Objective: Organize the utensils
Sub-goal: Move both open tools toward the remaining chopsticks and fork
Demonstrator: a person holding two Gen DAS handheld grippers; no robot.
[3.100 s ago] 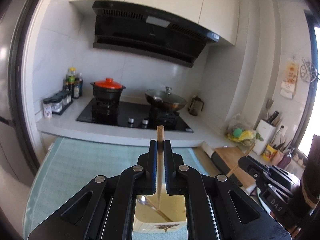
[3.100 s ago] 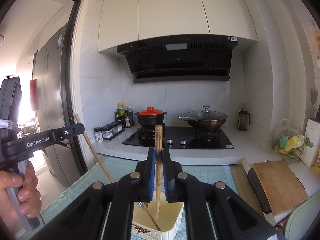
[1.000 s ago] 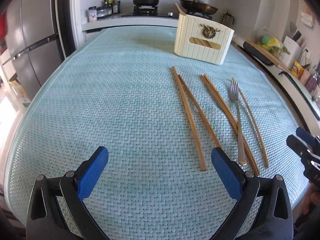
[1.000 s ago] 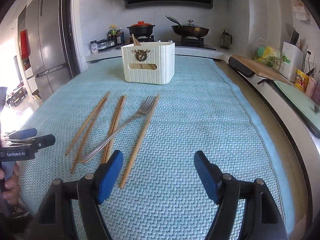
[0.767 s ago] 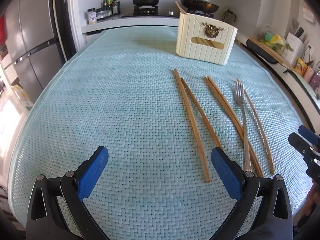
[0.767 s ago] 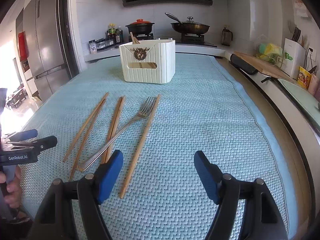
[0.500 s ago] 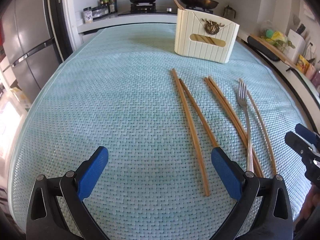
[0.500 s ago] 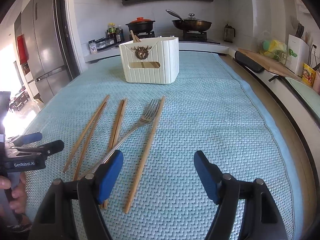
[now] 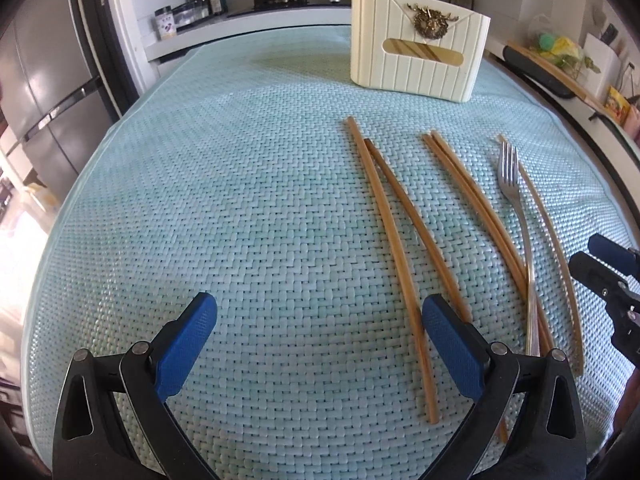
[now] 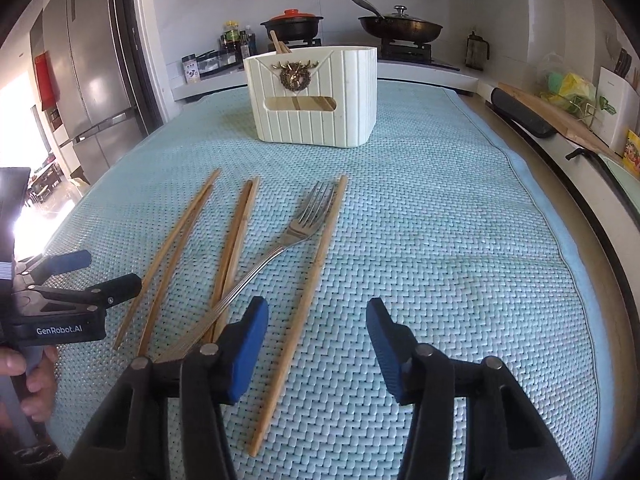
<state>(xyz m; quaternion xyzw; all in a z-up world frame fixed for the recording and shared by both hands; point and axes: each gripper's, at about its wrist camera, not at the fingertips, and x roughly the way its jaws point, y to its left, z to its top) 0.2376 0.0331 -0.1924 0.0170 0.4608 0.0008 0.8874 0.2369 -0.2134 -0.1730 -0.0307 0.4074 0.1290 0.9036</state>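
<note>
Refrigerator (image 10: 92,92): we are noting it standing at the far left, beyond the mat's edge.
Person's hand (image 10: 28,376): we are seeing fingers wrapping the left tool's handle at the left border of the right wrist view.
Left gripper (image 9: 320,320): its blue pads are standing wide apart over bare mat, gripping nothing; its right pad (image 9: 452,344) is lying just beside the near ends of the left chopstick pair.
Mat (image 9: 224,208): we are recording a pale blue woven mat covering the whole work surface.
Left chopstick pair (image 9: 394,232): two wooden sticks are lying flat, close together, running away from the camera toward the holder.
Middle chopstick pair (image 9: 472,204): two sticks are lying side by side, touching — the fork's handle is crossing over their near ends.
Fork (image 10: 288,240): a metal fork is lying on the mat, tines pointing toward the holder, between the middle pair and the single stick.
Single chopstick (image 10: 308,288): it is lying alone just right of the fork, its near half sitting between the right gripper's pads.
Right gripper (image 10: 316,344): its jaws have just been closing but are still parted, with neither pad pressing the stick.
Utensil holder (image 10: 316,100): a cream ribbed box is standing upright at the mat's far end, well apart from the loose utensils — chopstick tips are showing above its rim.
Stove (image 10: 404,50): a pot and a lidded pan are sitting on it behind the holder.
</note>
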